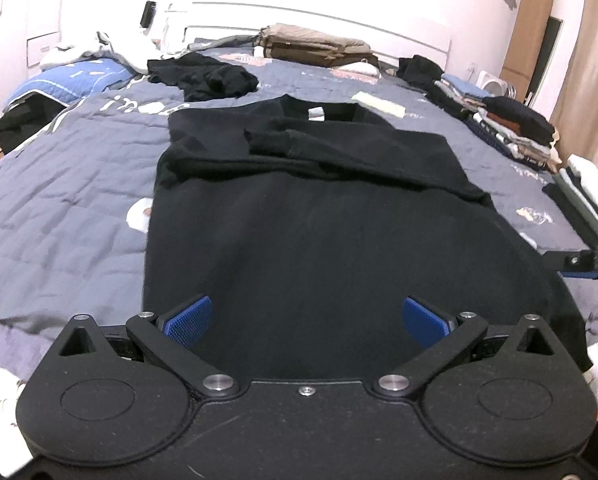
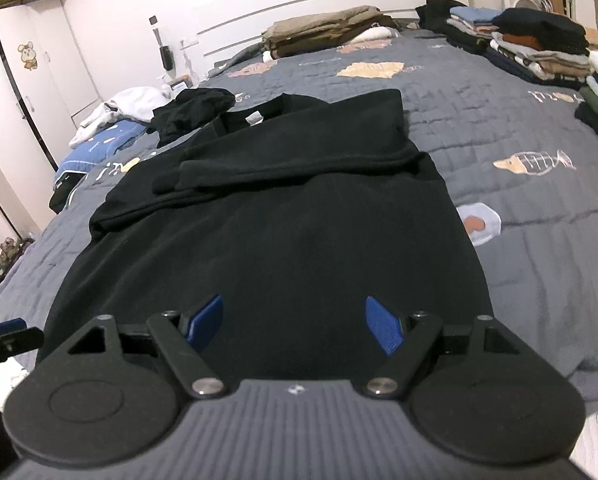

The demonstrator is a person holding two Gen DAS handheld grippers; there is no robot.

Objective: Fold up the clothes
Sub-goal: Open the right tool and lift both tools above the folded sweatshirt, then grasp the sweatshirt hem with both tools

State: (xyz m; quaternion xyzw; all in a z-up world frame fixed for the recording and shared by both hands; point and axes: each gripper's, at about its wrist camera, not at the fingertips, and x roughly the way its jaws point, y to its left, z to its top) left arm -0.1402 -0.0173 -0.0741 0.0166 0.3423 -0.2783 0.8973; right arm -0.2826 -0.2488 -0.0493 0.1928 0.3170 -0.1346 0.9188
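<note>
- Left claw (image 1: pixel 307 320) and right claw (image 2: pixel 295 322) both hung spread wide, gripping nothing, above the hem.
- The black sweater (image 1: pixel 299 216) lay flat on the grey bed quilt (image 1: pixel 59 184), sleeves folded across its chest.
- Folded clothes stacks (image 2: pixel 539 48) stood beyond.

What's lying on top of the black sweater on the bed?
Both sleeves are folded across the black sweater, below its collar. Nothing else rests on it. The grey quilt beneath is hidden where the sweater covers it.

Bright indoor light, washed-out walls, fisheye-curved edges, soft focus
</note>
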